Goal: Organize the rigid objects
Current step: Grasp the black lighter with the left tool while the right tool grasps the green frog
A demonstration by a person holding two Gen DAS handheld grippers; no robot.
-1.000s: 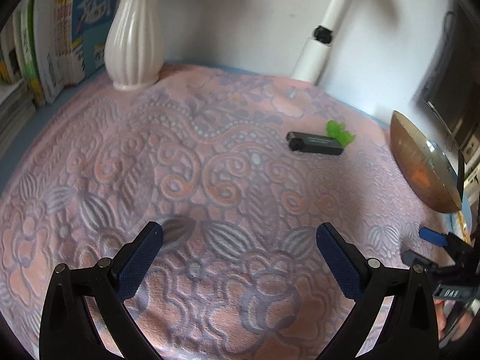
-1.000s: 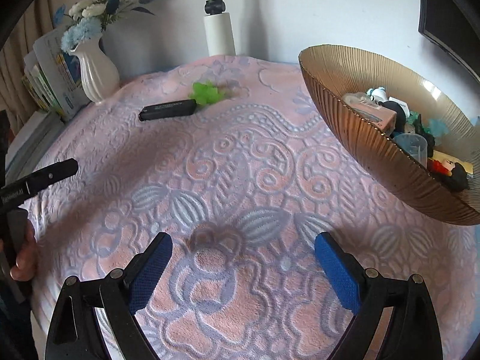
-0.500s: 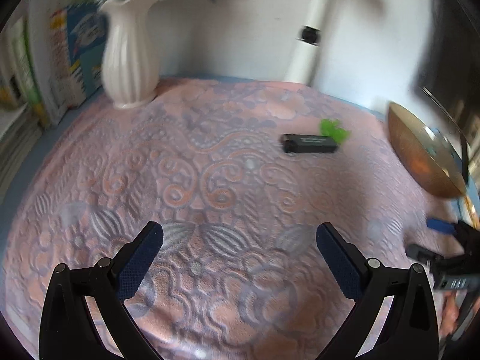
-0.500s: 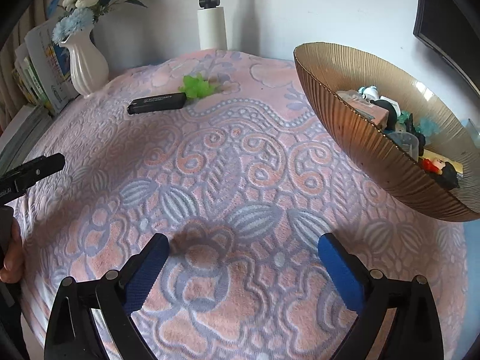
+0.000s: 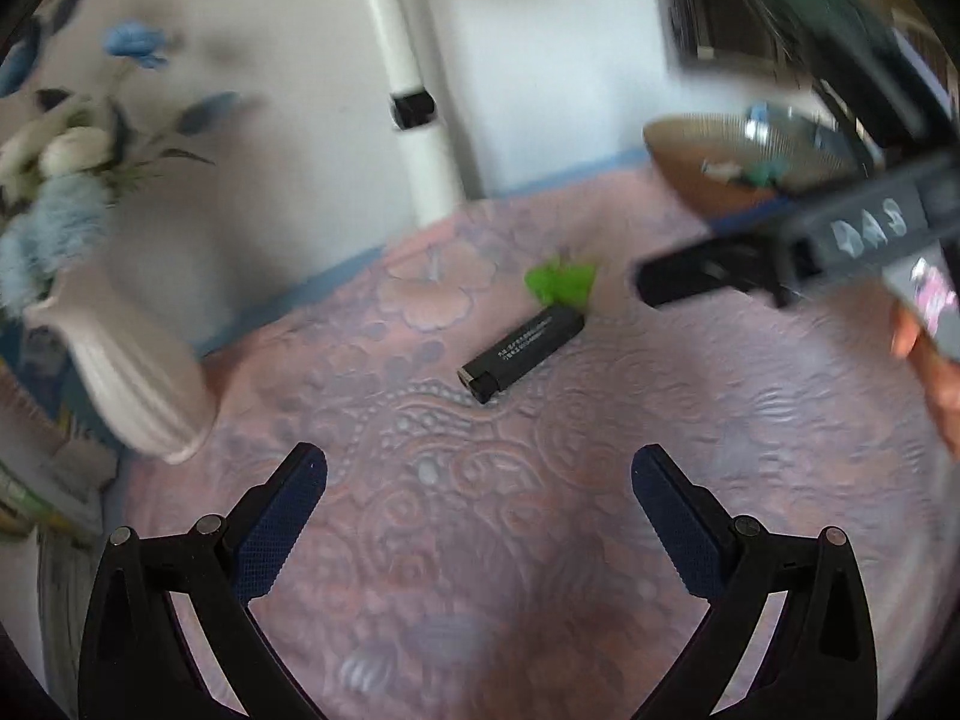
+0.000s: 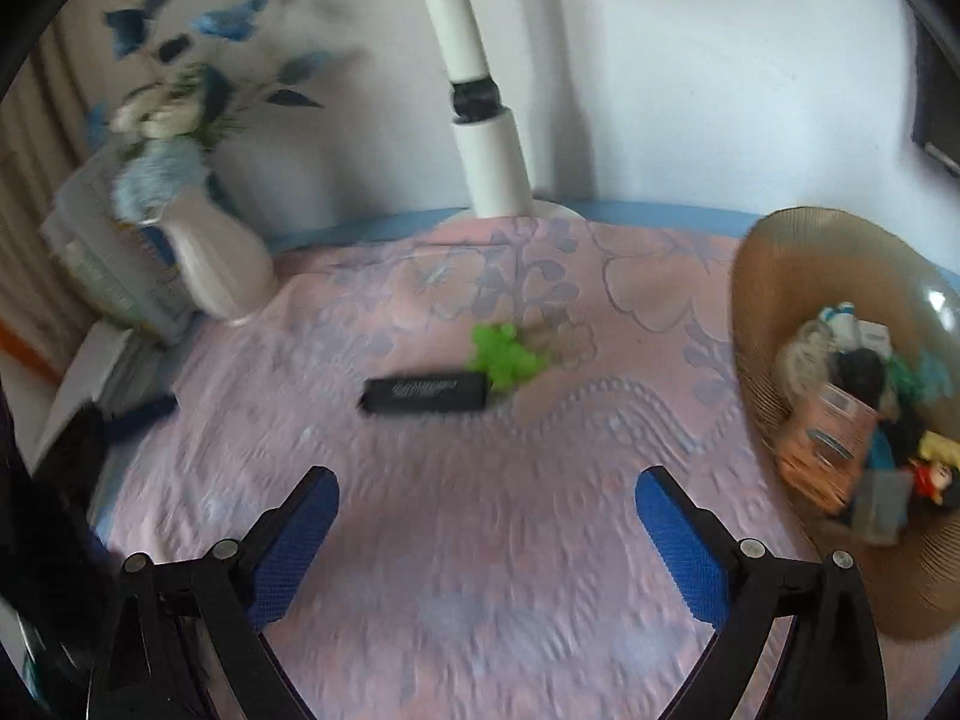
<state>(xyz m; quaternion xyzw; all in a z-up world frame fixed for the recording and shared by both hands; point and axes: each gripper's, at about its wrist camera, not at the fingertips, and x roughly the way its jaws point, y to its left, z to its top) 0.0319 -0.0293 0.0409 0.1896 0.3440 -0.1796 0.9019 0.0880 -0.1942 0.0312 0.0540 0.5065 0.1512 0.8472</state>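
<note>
A black lighter (image 5: pixel 521 348) lies on the pink patterned cloth (image 5: pixel 480 540), touching a small green toy (image 5: pixel 561 282) at its far end. Both also show in the right wrist view: the lighter (image 6: pixel 425 394) and the green toy (image 6: pixel 504 355). My left gripper (image 5: pixel 479 480) is open and empty, a short way in front of the lighter. My right gripper (image 6: pixel 486 504) is open and empty, also short of the lighter. The right gripper's body shows at the right of the left wrist view (image 5: pixel 810 246). A ribbed gold bowl (image 6: pixel 762 300) at the right holds several small objects.
A white vase with blue flowers (image 6: pixel 210 252) stands at the back left, with books (image 6: pixel 102 264) behind it. A white lamp post (image 6: pixel 486 138) rises at the back middle by the wall. The bowl also shows in the left wrist view (image 5: pixel 708 174).
Both grippers have moved forward and up toward the lighter and green toy, which now look much closer. The views have tilted and blurred. Both grippers stay open.
</note>
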